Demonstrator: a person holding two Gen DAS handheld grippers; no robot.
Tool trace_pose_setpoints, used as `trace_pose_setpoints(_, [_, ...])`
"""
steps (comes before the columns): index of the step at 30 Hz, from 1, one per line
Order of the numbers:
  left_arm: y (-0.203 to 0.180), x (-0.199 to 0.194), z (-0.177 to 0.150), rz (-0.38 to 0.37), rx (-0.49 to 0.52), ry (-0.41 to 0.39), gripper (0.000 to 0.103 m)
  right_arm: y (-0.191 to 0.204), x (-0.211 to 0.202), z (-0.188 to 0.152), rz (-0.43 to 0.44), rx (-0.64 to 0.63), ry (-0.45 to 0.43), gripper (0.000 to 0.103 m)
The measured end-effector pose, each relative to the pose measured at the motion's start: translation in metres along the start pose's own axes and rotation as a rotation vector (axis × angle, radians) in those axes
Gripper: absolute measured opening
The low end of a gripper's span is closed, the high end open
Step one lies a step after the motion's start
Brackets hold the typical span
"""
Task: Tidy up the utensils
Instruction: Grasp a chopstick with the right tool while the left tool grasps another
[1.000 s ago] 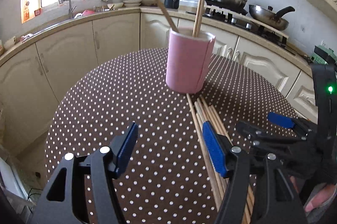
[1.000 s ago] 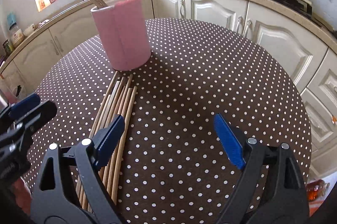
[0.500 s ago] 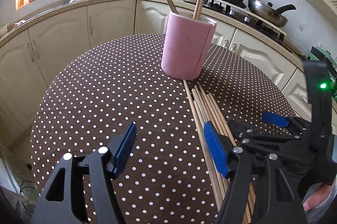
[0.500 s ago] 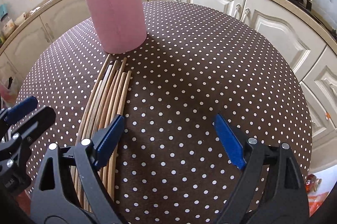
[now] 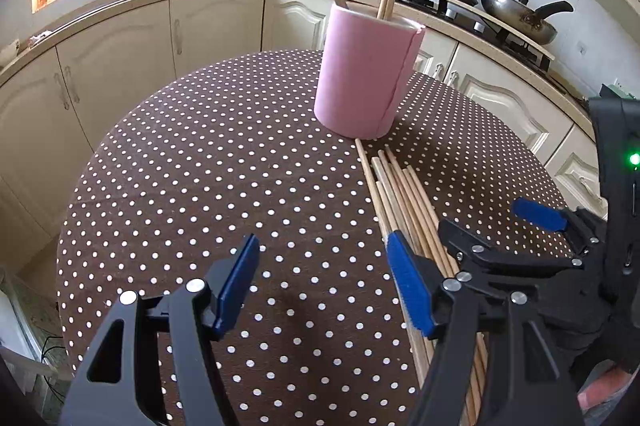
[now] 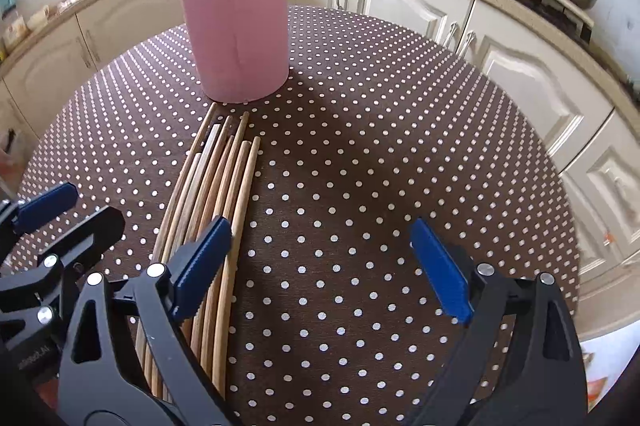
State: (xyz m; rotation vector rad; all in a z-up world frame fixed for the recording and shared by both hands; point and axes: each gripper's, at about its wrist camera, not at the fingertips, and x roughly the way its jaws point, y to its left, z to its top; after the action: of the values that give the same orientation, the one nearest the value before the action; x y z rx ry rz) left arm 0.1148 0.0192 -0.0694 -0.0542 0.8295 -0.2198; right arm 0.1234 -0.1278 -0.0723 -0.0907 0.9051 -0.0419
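A round worktop (image 5: 200,186) covered in a brown cloth with white dots is seen from two wrist cameras, with kitchen cabinets and a stove behind it. A pink cylindrical holder (image 5: 366,74) stands upright near the middle of the worktop; a few wooden sticks, likely chopsticks, already lean inside it. A bundle of loose wooden chopsticks (image 6: 216,194) lies flat on the cloth, side by side, with the far tips just short of the holder's base.

The left claw (image 5: 320,286) is spread wide and nothing is held in it; its right-hand pad hangs over the near end of the bundle. The right claw (image 6: 320,266) is likewise spread and empty, with its left-hand pad over the bundle's edge. Both claws are angled down toward the cloth, close beside each other.

The step in hand is judged to be the approach for picking up loose chopsticks. The next move would call for one claw to be centred over a single stick or a pair, lowered until the pads straddle it, then pressed together. Care would be needed, since the sticks lie touching and could roll.
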Motion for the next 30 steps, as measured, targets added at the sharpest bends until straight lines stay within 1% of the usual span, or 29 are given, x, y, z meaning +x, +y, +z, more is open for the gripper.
trace_pose_setpoints(2, [0.001,0.000,0.001,-0.006,-0.007,-0.001,0.065,0.003,0.005,0.002,-0.024,-0.017,0.027,0.089])
trace_pose_setpoints(3, [0.001,0.000,0.001,-0.002,-0.006,-0.001,0.066,0.003,0.005,0.002,-0.026,-0.017,0.020,0.089])
trace_pose_setpoints(5, [0.001,-0.002,-0.002,-0.002,-0.001,-0.002,0.065,0.004,0.005,0.002,0.006,-0.026,0.017,0.080])
trace_pose_setpoints(6, [0.000,-0.002,-0.001,0.000,0.000,-0.002,0.066,0.002,0.005,0.002,0.052,-0.023,0.019,0.064])
trace_pose_setpoints(7, [-0.001,-0.002,-0.002,0.000,0.002,0.000,0.066,0.001,0.003,0.001,0.120,-0.017,0.019,0.046])
trace_pose_setpoints(9, [-0.003,-0.001,-0.002,0.004,0.009,0.006,0.065,0.002,0.000,-0.002,0.107,-0.029,-0.008,0.019])
trace_pose_setpoints(10, [-0.004,-0.001,-0.002,0.008,0.013,0.007,0.065,0.000,-0.001,-0.004,0.116,-0.009,-0.015,0.009])
trace_pose_setpoints(11, [-0.005,-0.001,-0.002,0.011,0.018,0.008,0.065,-0.007,0.000,-0.005,0.142,0.035,-0.019,0.008])
trace_pose_setpoints(14, [-0.010,0.005,-0.001,0.050,0.032,0.037,0.066,-0.020,0.002,-0.006,0.213,0.097,-0.020,0.006])
trace_pose_setpoints(17, [-0.017,0.010,0.003,0.052,0.044,0.064,0.066,-0.033,0.004,-0.008,0.274,0.156,-0.027,0.006])
trace_pose_setpoints(21, [-0.030,0.014,0.009,0.047,0.070,0.081,0.065,-0.047,0.008,-0.009,0.358,0.228,-0.025,0.006])
trace_pose_setpoints(24, [-0.037,0.018,0.013,0.078,0.088,0.085,0.065,-0.049,0.007,-0.008,0.372,0.243,-0.024,0.006])
trace_pose_setpoints(27, [-0.043,0.026,0.016,0.108,0.098,0.111,0.066,-0.048,0.005,-0.010,0.379,0.249,-0.024,0.006])
trace_pose_setpoints(30, [-0.046,0.031,0.020,0.136,0.105,0.118,0.068,-0.049,0.006,-0.009,0.388,0.255,-0.023,0.006])
